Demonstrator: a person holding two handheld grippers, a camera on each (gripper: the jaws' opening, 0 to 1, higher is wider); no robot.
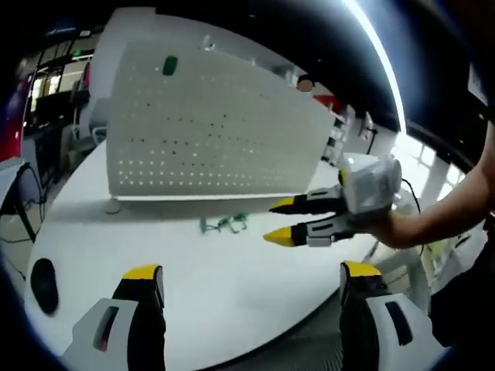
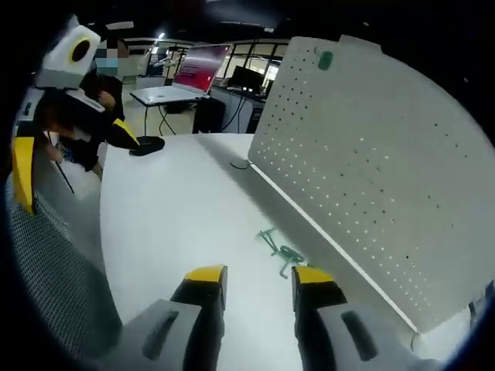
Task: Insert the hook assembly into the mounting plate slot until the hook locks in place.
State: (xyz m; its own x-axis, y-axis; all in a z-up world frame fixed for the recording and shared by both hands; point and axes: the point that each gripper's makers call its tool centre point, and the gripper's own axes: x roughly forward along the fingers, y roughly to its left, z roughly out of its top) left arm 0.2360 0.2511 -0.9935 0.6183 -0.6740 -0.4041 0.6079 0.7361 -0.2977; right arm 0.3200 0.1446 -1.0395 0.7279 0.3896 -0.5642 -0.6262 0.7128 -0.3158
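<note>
Green wire, bent into a small hook assembly (image 2: 278, 252), lies flat on the white table (image 2: 170, 224) just in front of the upright perforated mounting plate (image 2: 371, 170), close to the plate's bottom edge but not in any hole. In the right gripper view it sits just beyond the yellow tips of the right gripper (image 2: 258, 278), a little toward the right-hand tip; the jaws stand parted with bare table between them, gripping nothing. In the left gripper view the same hook assembly (image 1: 224, 224) lies well ahead of the left gripper (image 1: 251, 272), whose jaws are spread wide and empty. There the right gripper (image 1: 280, 220) comes in from the right, held by a person's hand (image 1: 402, 228), its tips near the hook, slightly apart.

The wire's exact shape is too small and blurred to make out. A green tag (image 1: 169, 66) sits near the plate's top. A dark flat object (image 1: 43, 284) rests on the table, well apart from the hook.
</note>
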